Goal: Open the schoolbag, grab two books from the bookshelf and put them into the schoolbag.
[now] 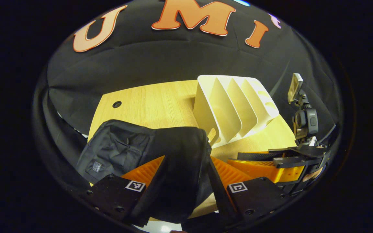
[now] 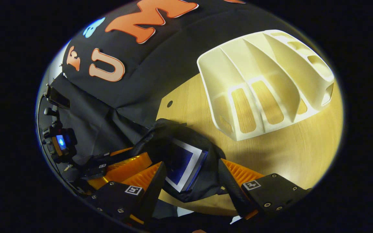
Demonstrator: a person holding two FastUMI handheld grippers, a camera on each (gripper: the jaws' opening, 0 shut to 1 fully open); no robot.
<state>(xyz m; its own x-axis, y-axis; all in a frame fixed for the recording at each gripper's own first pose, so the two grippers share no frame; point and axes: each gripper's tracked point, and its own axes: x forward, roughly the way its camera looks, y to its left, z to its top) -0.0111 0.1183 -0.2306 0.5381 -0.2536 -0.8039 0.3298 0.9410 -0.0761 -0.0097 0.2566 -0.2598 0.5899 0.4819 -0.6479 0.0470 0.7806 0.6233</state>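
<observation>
The schoolbag [image 2: 186, 152] lies on the tabletop [image 2: 290, 155] between both spread, empty grippers, book [image 2: 183, 166] inside, mouth facing the right gripper [image 2: 189, 186]; the left gripper [image 1: 186, 181] straddles its side.

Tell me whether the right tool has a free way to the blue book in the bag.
Probably yes. The right tool stands open just before the bag's mouth, and the blue book lies uncovered between its fingers, with nothing across it.
</observation>
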